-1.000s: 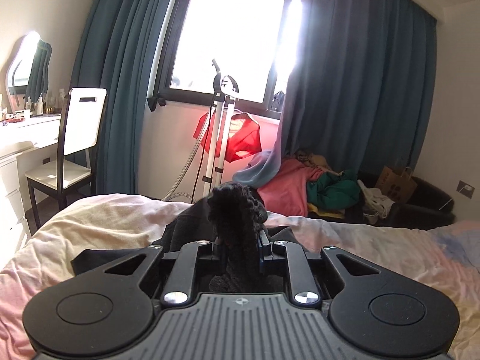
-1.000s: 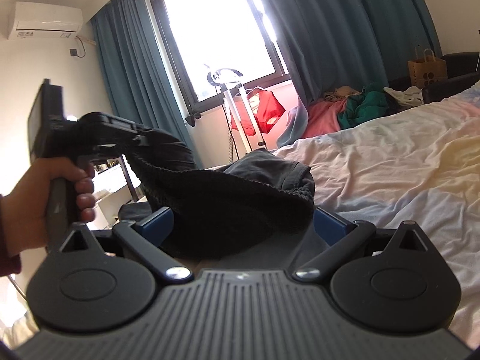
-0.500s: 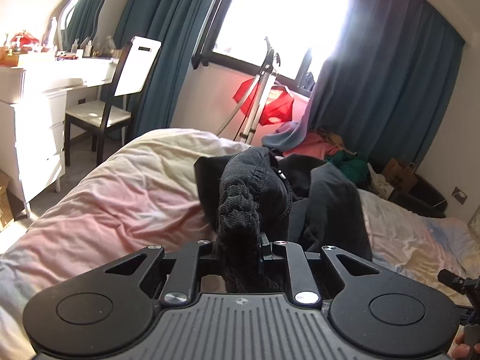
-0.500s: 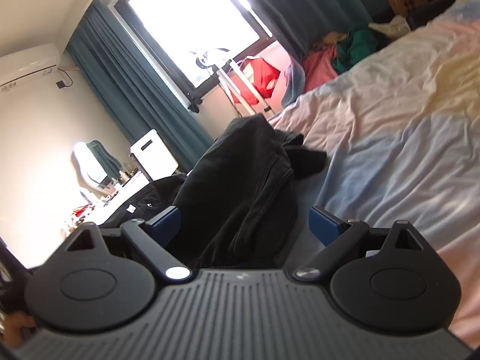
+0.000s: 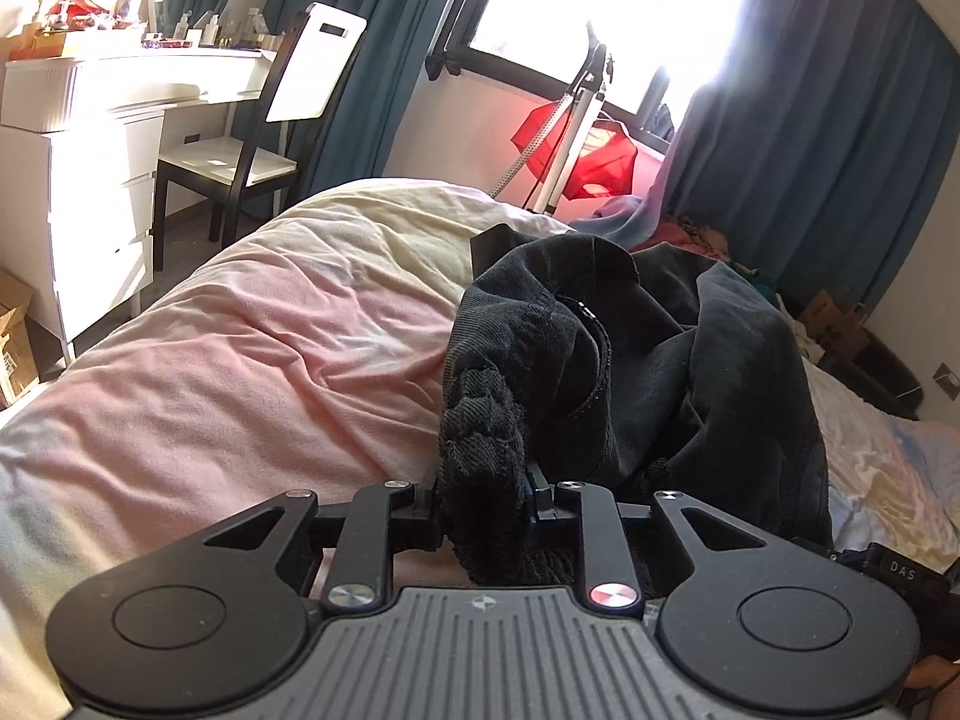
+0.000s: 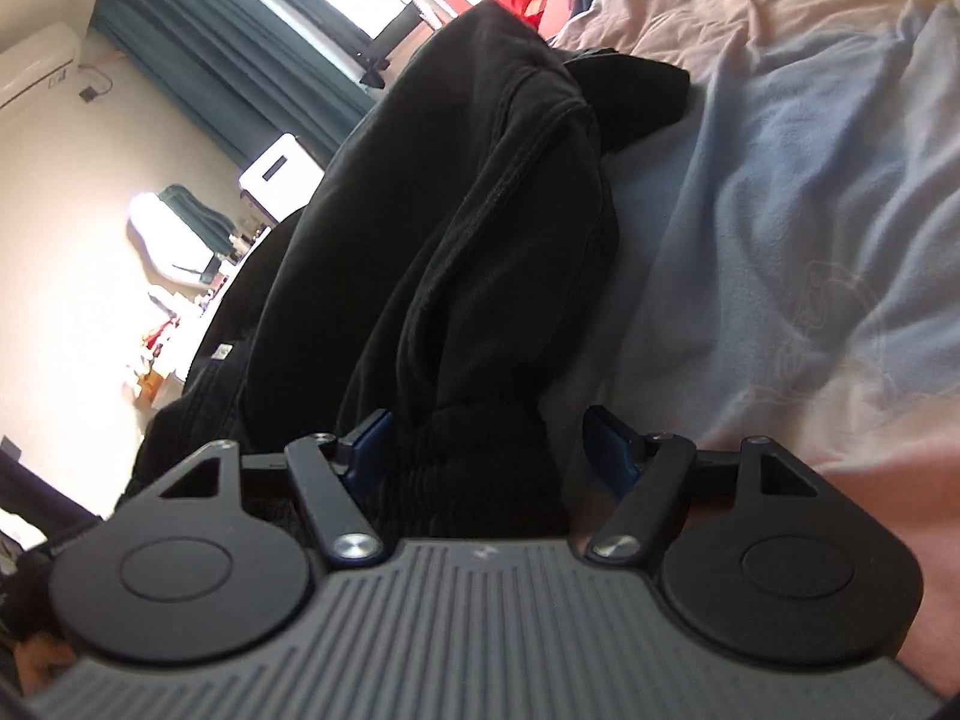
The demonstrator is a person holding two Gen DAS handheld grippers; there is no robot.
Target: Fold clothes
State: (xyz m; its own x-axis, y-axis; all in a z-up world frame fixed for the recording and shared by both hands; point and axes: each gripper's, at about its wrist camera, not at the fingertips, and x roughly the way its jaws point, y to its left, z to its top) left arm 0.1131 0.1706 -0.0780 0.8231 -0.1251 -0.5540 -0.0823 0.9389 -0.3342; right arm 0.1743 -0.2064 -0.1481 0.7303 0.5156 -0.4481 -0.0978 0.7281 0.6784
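A black garment (image 5: 660,360) lies bunched on the pink and cream bed (image 5: 240,360). My left gripper (image 5: 483,480) is shut on its ribbed hem, which fills the gap between the jaws; the jaws are opening slightly. In the right wrist view the same black garment (image 6: 450,210) runs away from the camera over the pale blue part of the bed (image 6: 780,180). My right gripper (image 6: 489,438) is closing around a ribbed end of it. The left blue pad touches the cloth; the right one still stands apart.
A white dresser (image 5: 78,138) and a chair (image 5: 282,90) stand left of the bed. Beyond the bed are a steamer stand with a red garment (image 5: 600,162), teal curtains (image 5: 780,150) and a paper bag (image 5: 834,324). The other gripper's handle (image 5: 894,570) shows at lower right.
The left gripper has swung left and down, laying the black garment onto the bed. The right gripper has dropped and rolled, and its jaws have narrowed around the garment's ribbed end.
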